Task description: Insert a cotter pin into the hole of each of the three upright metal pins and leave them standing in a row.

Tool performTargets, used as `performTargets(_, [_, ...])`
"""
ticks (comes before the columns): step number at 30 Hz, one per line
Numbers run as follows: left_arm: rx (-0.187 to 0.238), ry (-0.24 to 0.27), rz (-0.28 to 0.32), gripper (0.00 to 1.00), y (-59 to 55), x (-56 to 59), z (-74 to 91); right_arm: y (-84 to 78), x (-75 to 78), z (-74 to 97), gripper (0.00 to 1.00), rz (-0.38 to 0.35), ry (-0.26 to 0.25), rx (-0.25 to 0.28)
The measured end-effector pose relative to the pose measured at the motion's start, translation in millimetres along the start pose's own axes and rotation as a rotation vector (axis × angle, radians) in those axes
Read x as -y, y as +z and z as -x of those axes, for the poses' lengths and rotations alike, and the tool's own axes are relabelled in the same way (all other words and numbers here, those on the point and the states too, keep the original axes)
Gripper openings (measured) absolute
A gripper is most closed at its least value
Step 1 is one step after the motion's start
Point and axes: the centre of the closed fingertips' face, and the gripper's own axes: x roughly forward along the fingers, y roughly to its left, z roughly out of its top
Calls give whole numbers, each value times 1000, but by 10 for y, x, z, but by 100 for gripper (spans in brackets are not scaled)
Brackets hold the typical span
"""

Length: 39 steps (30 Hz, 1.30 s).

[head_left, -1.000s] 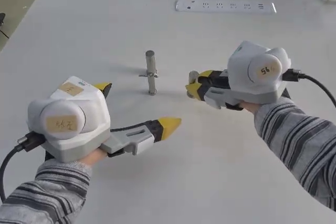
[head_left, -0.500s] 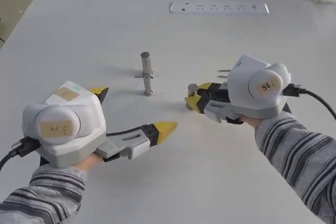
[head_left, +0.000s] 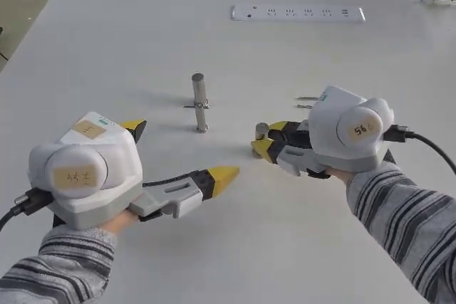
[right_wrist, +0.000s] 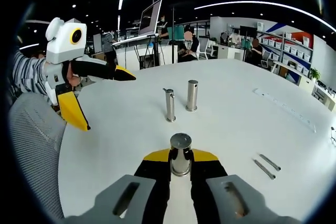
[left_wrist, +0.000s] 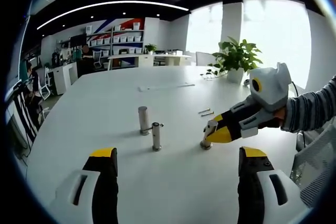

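Jaws of my right gripper [head_left: 265, 139] are clenched on the short upright steel pin [right_wrist: 180, 153], its axis vertical on the white tabletop [head_left: 285, 233]. Two loose thin cotter pins [right_wrist: 269, 162] lie flat at 4 o'clock in the right gripper view. My left gripper [left_wrist: 177, 156] hangs released and empty, farther off.

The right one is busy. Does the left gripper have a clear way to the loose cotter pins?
Likely not directly: the open, empty left gripper has the right gripper, shut on a pin, between it and the cotter pins.
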Motion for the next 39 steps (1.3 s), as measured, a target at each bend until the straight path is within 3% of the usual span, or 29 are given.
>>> performTargets(16, [-15,-1,-4,95,-42,17,12,-8,15,24,13,-12,20,10])
performTargets(29, [-16,-2,7,96,-24,43,46,64,86,275,18,-17,42,-17])
performTargets(35, [-18,-6,8,96,-36,62,45,61,187,374,19,-11,38,-42])
performTargets(39, [-9,-7,4,96,-16,79,49,2,397,423,19,16,21,-97])
